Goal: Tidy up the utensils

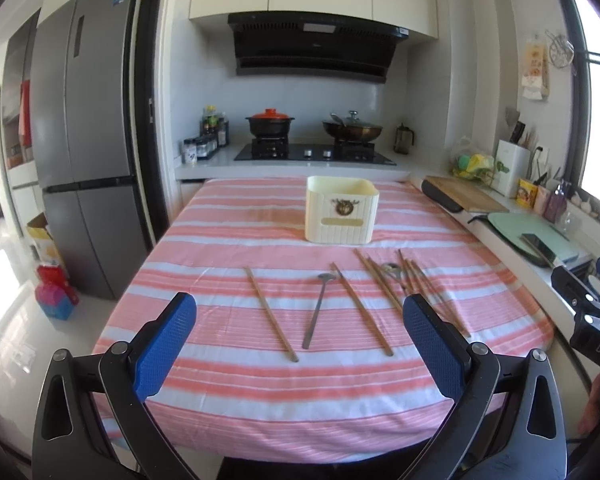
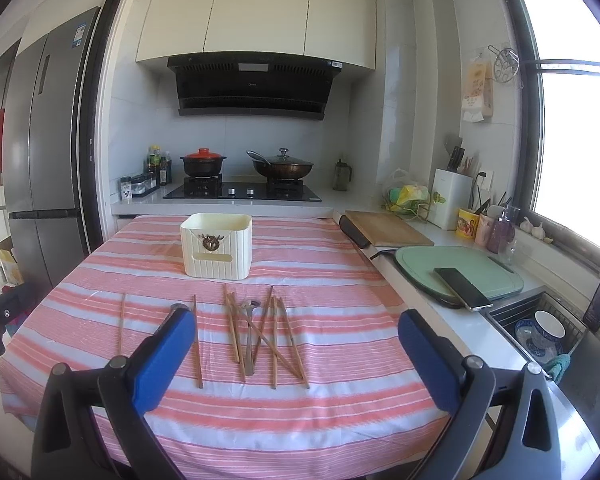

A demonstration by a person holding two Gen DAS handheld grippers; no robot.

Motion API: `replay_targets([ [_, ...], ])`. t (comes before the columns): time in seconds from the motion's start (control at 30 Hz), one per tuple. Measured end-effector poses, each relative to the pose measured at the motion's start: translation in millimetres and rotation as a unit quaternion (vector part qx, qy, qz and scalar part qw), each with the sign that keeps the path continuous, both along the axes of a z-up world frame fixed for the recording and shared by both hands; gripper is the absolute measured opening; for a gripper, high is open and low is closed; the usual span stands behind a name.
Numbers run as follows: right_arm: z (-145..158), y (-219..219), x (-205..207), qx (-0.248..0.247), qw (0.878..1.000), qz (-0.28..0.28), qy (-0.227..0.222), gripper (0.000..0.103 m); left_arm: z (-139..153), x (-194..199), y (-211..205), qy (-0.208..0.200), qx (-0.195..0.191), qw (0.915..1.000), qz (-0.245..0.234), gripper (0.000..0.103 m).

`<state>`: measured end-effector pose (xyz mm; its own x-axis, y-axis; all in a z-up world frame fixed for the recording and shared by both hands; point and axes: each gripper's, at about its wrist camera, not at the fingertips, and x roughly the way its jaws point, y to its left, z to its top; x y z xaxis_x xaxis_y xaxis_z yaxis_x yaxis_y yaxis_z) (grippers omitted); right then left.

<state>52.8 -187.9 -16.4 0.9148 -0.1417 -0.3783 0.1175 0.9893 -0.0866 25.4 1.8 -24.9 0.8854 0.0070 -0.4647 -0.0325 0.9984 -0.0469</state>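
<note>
Hovering above the near edge of the counter (image 1: pixel 228 240), which wears a pink-and-white striped cloth, the left claw (image 1: pixel 300 344) is spread wide with nothing between its blue pads (image 1: pixel 164 348). The right claw (image 2: pixel 296 360) hangs likewise, spread and holding nothing; in the left view it shows at the far right edge. The utensils lie loose on the cloth in front of both claws. A lone chopstick (image 1: pixel 271 314) lies farthest left, then a spoon (image 1: pixel 317 310) with its bowl pointing away, then a second chopstick (image 1: pixel 362 309), each apart from its neighbour. To the right sits a pile (image 2: pixel 266 334) of crossed chopsticks with another spoon (image 2: pixel 250 336) lying among them; how many sticks it holds is hard to tell. Beyond the utensils, well apart from them, a cream bin (image 1: pixel 342 210) stands upright on the counter, open at the top, with a small brown emblem on its front. Behind it are a stove (image 2: pixel 242 191) carrying a red-lidded pot (image 2: pixel 203 162) and a wok (image 2: pixel 282 168); a phone (image 2: pixel 462 289) rests on a green board (image 2: pixel 460 270) to the right.
</note>
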Motion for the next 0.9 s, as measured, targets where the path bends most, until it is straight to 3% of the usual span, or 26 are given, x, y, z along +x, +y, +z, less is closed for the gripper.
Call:
replay_targets([
  [0.23, -7, -2, 11, 0.001, 1.0, 0.0, 0.01, 0.103, -15, 14, 10, 0.026, 0.002, 0.9996, -0.002, 0.103],
  [0.47, -28, -9, 32, 0.008, 0.999, 0.01, 0.038, 0.103, -60, 58, 47, 0.126, -0.078, 0.9887, 0.021, 0.103],
  [0.9, -87, -75, 115, 0.045, 0.992, 0.0, 0.121, 0.103, -104, 160, 64, 0.209, -0.046, 0.9757, 0.046, 0.103],
])
